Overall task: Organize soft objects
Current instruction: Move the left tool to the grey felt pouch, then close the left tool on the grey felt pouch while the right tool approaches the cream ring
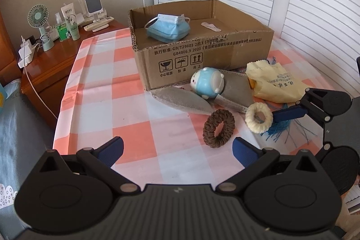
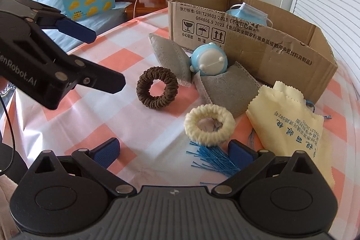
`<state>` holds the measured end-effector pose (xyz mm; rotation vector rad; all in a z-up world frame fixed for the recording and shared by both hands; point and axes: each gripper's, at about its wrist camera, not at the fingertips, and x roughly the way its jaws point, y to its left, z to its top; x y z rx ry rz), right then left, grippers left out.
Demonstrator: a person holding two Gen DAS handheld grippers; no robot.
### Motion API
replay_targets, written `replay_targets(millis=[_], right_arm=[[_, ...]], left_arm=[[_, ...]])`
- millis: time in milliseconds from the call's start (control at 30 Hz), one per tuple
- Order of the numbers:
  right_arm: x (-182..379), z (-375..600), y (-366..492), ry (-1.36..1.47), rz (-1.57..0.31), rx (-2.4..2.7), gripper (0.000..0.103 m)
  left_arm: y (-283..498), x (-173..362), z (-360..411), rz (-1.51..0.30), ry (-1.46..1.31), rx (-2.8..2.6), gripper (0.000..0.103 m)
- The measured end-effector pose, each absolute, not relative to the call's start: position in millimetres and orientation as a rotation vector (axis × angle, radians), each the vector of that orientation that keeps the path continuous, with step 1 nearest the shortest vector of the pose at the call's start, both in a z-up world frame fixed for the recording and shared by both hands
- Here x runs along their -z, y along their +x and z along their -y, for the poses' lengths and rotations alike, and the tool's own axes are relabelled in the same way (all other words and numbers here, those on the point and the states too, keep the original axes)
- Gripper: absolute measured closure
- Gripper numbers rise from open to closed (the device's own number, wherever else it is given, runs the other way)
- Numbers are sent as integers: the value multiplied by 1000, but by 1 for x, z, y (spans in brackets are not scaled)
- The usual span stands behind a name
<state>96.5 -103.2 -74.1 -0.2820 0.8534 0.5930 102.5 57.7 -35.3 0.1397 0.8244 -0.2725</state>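
My right gripper (image 2: 173,153) is spread wide, nothing in it, low over the checked tablecloth (image 2: 90,118) w/ the cream scrunchie (image 2: 209,125) sitting just ahead, closer to the right-side finger than the left. That ring lies flat on the cloth, partly over a bunch of blue threads (image 2: 213,159), right beside the yellow lens cloth (image 2: 290,125) and touching or nearly touching the grey fabric pouches (image 2: 227,91). I judge it v. light, squashy, springy: no risk of breaking, grippy knit surface, so it shouldn't slip. Best bite prob. across one side of the ring, one finger in the hole, one outside; pinching the whole ring flat would also work but may drag the threads along. The brown scrunchie (image 2: 157,88) sits apart to the left, same handling I'd guess. The blue-and-white toy (image 2: 209,60) is wedged between the pouches against the cardboard box (image 2: 281,60), looks harder and rounder, likelier to roll. The box is the likely drop spot; a blue face mask (image 1: 167,27) lies inside it. My left gripper (image 1: 177,151) is also wide apart and empty, held higher and further back, pointing toward the brown ring and the box, not touching anything. From the left view, one right-side finger reaches in beside the cream ring; whether it touches I can't tell.
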Motion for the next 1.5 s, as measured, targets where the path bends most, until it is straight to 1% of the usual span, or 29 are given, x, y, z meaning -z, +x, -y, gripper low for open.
replay_targets(millis=[267,533,667,833,967,1167,1333,1400,1433,1500], right_arm=[[75,110,87,-270,-814,-584,0],[76,109,88,-267,-809,-578,0],[77,109,88,-264,-805,-574,0],[78,108,85,-253,-795,-557,0],[78,108,84,-245,-791,-544,0],[78,108,84,-242,-794,-538,0],[78,107,83,-242,-796,-532,0],[77,106,84,-244,-806,-523,0],[77,105,84,-247,-812,-519,0],[74,104,85,-262,-816,-512,0]], left_arm=[[120,33,-52,-798,132,301,1],[157,39,-37,-745,186,286,1],[170,52,-39,-778,205,257,1],[166,66,-56,-828,197,227,1],[162,67,-65,-835,185,229,1],[166,69,-54,-807,208,322,1],[175,78,-42,-819,216,382,0],[176,81,-39,-805,221,393,4],[176,81,-39,-805,221,388,11],[177,81,-41,-806,200,377,21]])
